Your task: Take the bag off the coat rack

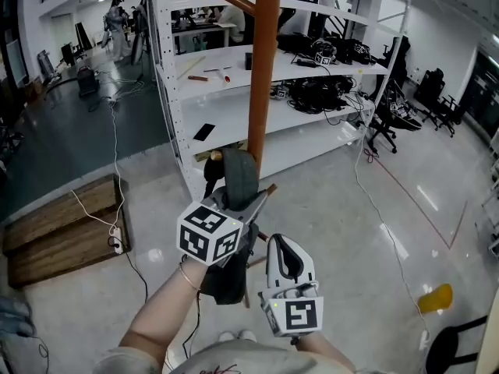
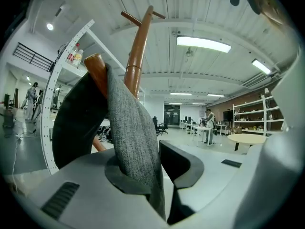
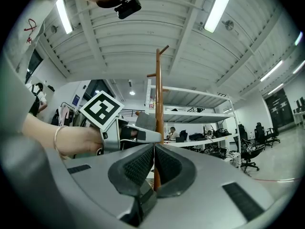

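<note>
Left gripper (image 2: 155,171) clenched on the grey strap (image 2: 128,128), which loops over a peg (image 2: 95,66) of the coat rack (image 1: 263,68). The bag (image 1: 226,283) hangs below, not yet off. Next, we judge, the strap must rise clear of the peg's tip. Right gripper (image 3: 153,163) closed, empty. Glossy pale floor (image 1: 351,209); cluttered shelving (image 1: 312,68) behind.

The strap (image 1: 238,174) lay over a peg (image 2: 96,67) of the coat rack (image 1: 263,76) and between the jaws of the left gripper (image 1: 248,201), with the bag (image 1: 226,280) hanging below, the right gripper (image 1: 287,249) just beside it on the right, and the shelving (image 1: 228,128) behind the rack.
</note>
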### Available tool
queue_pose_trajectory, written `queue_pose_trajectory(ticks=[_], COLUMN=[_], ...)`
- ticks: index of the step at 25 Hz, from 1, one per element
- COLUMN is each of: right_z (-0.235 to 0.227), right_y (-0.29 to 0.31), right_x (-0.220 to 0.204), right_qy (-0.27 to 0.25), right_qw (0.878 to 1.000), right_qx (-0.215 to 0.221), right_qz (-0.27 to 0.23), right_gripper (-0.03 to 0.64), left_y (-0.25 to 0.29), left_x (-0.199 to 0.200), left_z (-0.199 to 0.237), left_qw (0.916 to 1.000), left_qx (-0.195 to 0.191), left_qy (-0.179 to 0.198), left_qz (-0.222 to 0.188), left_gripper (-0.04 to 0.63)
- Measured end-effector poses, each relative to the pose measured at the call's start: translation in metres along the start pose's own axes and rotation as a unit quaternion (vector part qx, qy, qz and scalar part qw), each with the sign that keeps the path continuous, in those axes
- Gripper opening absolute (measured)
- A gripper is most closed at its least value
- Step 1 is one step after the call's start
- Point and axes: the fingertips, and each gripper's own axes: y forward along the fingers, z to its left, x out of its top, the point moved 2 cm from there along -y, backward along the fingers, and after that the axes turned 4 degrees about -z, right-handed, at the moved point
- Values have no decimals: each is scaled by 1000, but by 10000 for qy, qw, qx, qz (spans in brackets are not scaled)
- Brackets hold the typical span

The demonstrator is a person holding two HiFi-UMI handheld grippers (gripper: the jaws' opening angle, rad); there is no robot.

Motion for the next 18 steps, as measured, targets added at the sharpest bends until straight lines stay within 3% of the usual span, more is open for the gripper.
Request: queue_pose_trajectory(ticks=[5, 18], right_z=[1, -1], right_y=[-2, -4], right_x=[-1, -6], right_qy=[85, -35], right_qw=[10000, 9999], right_qx=[-22, -38], right_qz=[-1, 118], right_gripper=[18, 18], left_y=[-1, -7], left_x=[2, 17], left_z=[-2, -7], left_qw=[9999, 9991], left_qx=[-123, -195], left_qy=[-50, 366], left_qz=[-15, -85], left_gripper=[41, 34])
